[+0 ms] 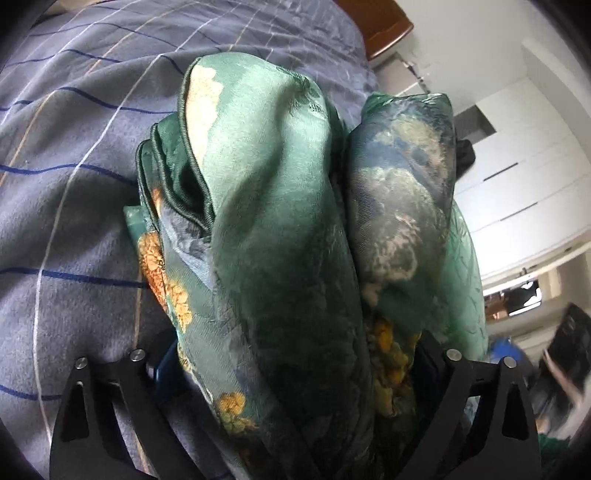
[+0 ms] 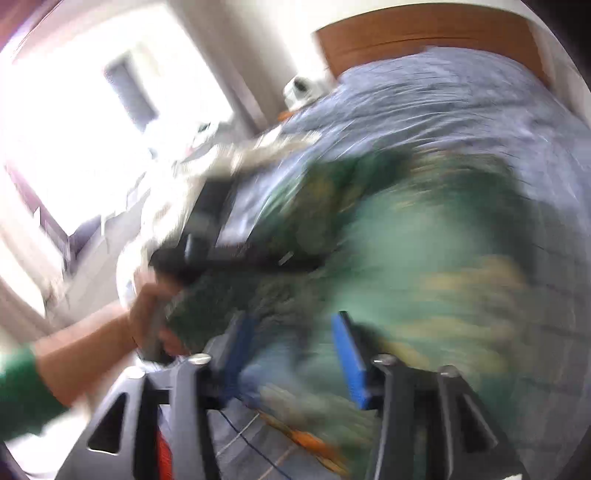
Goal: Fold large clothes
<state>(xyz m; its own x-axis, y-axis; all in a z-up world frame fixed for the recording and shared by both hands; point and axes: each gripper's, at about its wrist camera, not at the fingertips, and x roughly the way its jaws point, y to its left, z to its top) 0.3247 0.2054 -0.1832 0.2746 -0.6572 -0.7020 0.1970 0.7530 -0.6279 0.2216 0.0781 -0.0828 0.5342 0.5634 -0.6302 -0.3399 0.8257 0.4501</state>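
A green silky garment (image 1: 280, 229) with orange and grey print lies bunched in thick folds on the bed. In the left wrist view it fills the whole gap between the wide-set fingers of my left gripper (image 1: 295, 369); only slivers of the blue pads (image 1: 164, 369) show beside the cloth. The right wrist view is badly blurred. There my right gripper (image 2: 295, 354) stands open, its blue pads (image 2: 349, 363) apart over the garment (image 2: 424, 251), with nothing pressed between them. A person's hand (image 2: 147, 317) holds the left gripper's black body (image 2: 221, 236) at the cloth's left side.
The bed has a blue-grey checked sheet (image 1: 74, 147) and a brown wooden headboard (image 2: 424, 33). White wardrobe doors (image 1: 517, 177) stand to the right in the left wrist view. A bright window (image 2: 74, 129) and a green sleeve (image 2: 22, 384) show in the right wrist view.
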